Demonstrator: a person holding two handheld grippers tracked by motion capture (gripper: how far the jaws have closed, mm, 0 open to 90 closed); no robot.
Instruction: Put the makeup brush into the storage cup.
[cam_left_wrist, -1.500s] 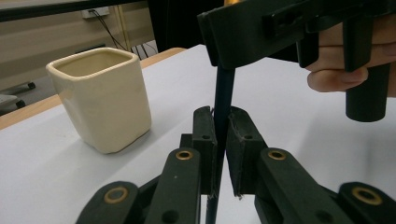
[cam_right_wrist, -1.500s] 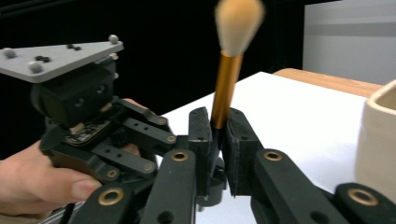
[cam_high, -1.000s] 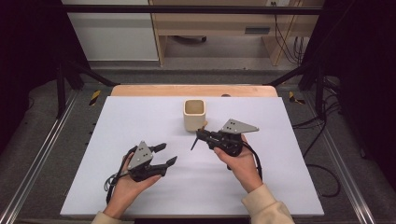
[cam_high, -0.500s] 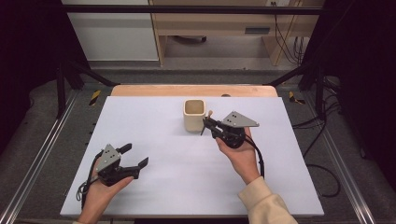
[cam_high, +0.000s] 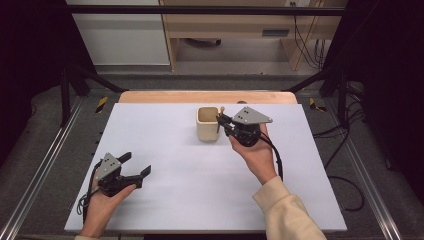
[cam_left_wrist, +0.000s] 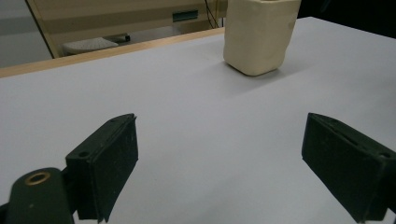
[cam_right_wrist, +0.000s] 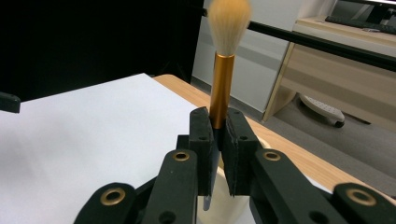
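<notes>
- Between the black pads of the right gripper (cam_right_wrist: 217, 140) a brush (cam_right_wrist: 223, 60) stands clamped at its handle, upright, directly over the cream cup (cam_high: 207, 124).
- Near the front left corner of the white table (cam_high: 200, 190), the left gripper (cam_high: 136, 166) has just been opening its jaws; they stand wide with nothing between them, well apart from the cup.
- Bare tabletop lies all around the cup; the wooden far edge (cam_high: 165, 96) runs just behind it.
- The brush has a gold ferrule, pale bristles with a blurred tip, and a dark lower handle.
</notes>
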